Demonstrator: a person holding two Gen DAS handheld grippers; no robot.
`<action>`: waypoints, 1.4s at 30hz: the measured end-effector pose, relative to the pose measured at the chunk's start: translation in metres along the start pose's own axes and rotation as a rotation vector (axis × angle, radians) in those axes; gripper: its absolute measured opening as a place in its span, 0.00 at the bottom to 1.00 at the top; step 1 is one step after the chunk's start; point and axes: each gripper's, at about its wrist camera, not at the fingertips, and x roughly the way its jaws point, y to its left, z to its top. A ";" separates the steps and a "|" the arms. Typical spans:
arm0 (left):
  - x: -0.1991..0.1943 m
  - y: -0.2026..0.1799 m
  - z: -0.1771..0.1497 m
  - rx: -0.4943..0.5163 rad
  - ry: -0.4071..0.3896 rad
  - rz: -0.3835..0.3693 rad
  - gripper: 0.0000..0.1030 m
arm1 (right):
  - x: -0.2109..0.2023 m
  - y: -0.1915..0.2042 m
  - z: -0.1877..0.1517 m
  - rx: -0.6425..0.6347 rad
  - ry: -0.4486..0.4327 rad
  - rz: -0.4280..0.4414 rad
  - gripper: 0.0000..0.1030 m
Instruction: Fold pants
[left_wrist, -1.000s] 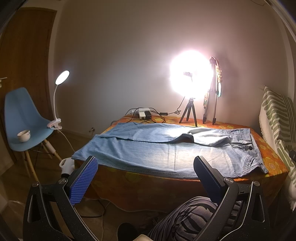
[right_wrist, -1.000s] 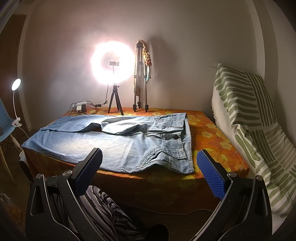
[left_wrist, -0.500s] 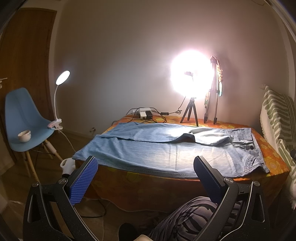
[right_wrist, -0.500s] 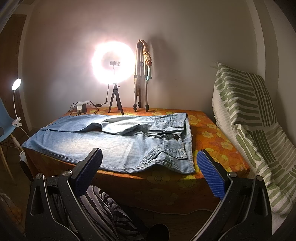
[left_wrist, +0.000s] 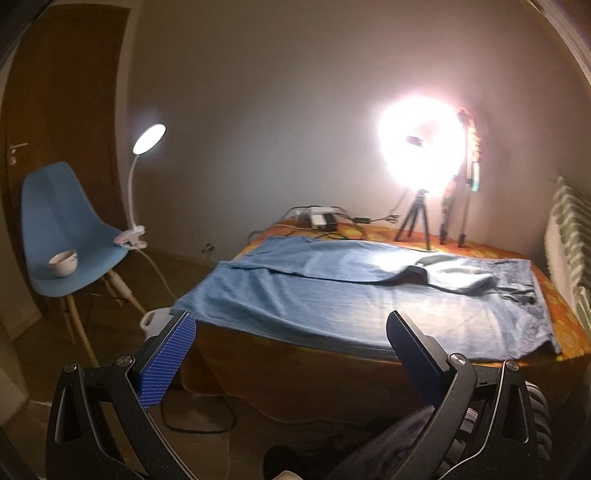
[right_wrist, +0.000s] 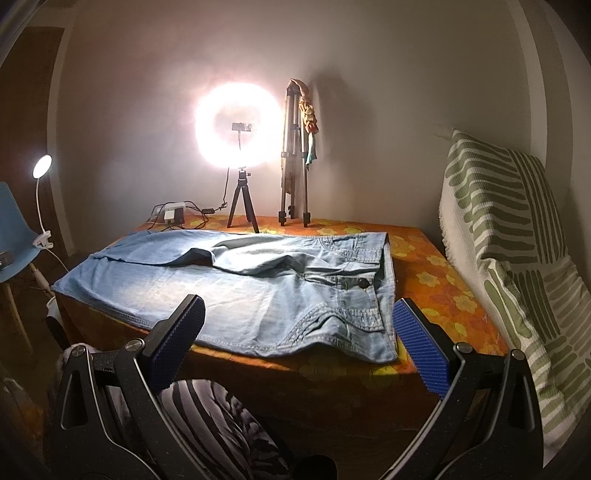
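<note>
Dim room, ring light (right_wrist: 238, 127) glaring at the back: your pants (right_wrist: 236, 284) lie flat across the orange table (right_wrist: 436, 273), legs left, waistband right. Denim is soft but weighty, likely to drape; take it at the left hem and the waistband corner. Your left gripper (left_wrist: 291, 354) and right gripper (right_wrist: 299, 336) hover short of the near edge, jaws wide, empty.

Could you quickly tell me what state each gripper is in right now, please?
Left gripper: open, holding nothing, short of the jeans.
Right gripper: open, holding nothing, short of the jeans.
</note>
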 end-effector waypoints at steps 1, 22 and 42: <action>0.004 0.005 0.003 -0.004 0.005 0.006 1.00 | 0.002 -0.001 0.003 0.001 0.001 0.004 0.99; 0.165 0.068 0.088 -0.010 0.205 0.013 0.80 | 0.182 0.029 0.107 -0.115 0.106 0.168 0.89; 0.420 0.035 0.138 -0.193 0.501 -0.075 0.77 | 0.454 0.064 0.129 -0.246 0.356 0.315 0.83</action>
